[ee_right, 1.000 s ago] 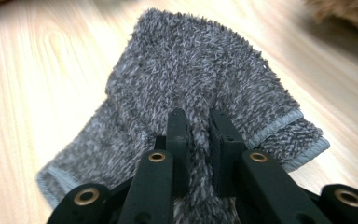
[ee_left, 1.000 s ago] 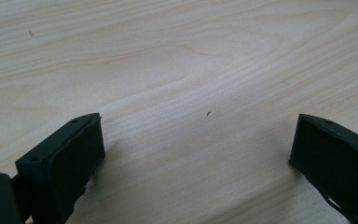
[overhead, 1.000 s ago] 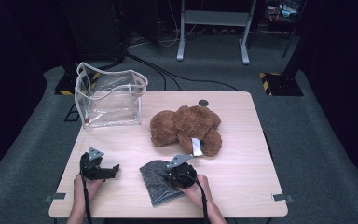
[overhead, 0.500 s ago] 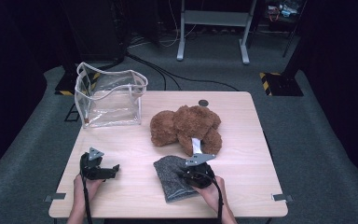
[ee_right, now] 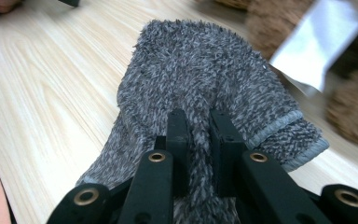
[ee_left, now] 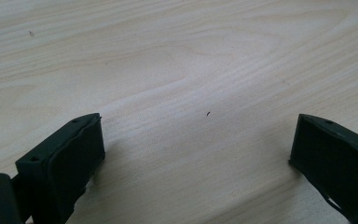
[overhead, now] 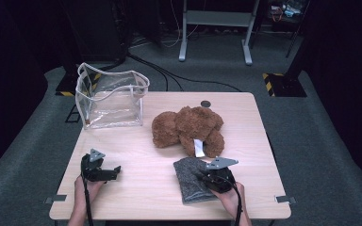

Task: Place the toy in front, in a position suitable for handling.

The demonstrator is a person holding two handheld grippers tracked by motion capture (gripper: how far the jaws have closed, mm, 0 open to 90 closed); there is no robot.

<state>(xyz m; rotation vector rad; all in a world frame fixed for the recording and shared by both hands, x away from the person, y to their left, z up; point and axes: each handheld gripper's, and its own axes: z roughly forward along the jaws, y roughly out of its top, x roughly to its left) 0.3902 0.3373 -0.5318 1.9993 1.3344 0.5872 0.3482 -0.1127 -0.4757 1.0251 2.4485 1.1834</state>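
Observation:
A fuzzy grey sock [overhead: 192, 181] lies near the table's front edge, right of centre. My right gripper [overhead: 203, 177] is shut on it; in the right gripper view the two black jaws pinch a ridge of the grey sock [ee_right: 200, 88] between them. A brown teddy bear [overhead: 188, 128] with a white tag lies just behind the sock, and its tag [ee_right: 314, 44] shows blurred at the upper right of the right gripper view. My left gripper [overhead: 115, 170] rests at the front left, jaws wide apart over bare wood [ee_left: 191, 93] with nothing between them.
A clear plastic bag [overhead: 109, 96] with white trim stands upright at the table's back left corner. A small dark round disc [overhead: 205, 103] sits by the far edge. Bare wooden tabletop [overhead: 143, 155] lies between the two grippers. Cables run across the floor behind.
My right gripper has dragged the grey sock to the right along the front of the table, ending below the teddy bear. The left gripper has stayed in place.

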